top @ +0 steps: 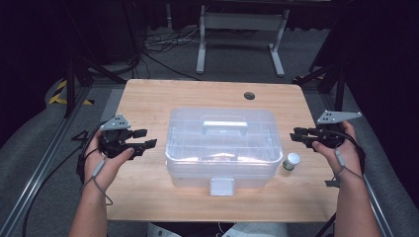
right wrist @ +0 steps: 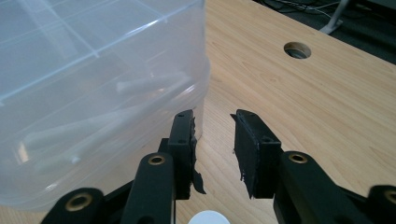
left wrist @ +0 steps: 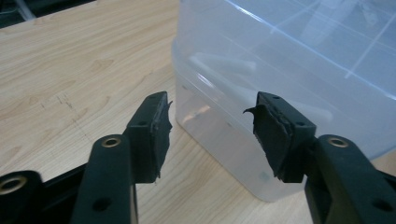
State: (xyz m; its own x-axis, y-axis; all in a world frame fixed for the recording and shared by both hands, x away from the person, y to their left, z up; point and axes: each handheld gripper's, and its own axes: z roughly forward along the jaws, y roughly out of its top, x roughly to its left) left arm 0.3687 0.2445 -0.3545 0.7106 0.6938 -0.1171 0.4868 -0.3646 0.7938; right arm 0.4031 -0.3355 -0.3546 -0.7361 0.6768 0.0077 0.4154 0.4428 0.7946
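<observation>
Both sets of fingers are empty: the left gripper stands wide apart, the right gripper narrower but parted, each held just off one short end of the clear storage box without touching it. Nothing looks begun yet, I'd say; the box sits mid-bench with its lid down and front latch seemingly fastened, so gripping and opening or lifting remain. Its long axis runs between the grippers, latch facing the person, a small white-capped bottle just beside its right end.

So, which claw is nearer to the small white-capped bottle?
Right. The right claw hovers just beside the bottle, while the left claw is across the plastic box.
</observation>
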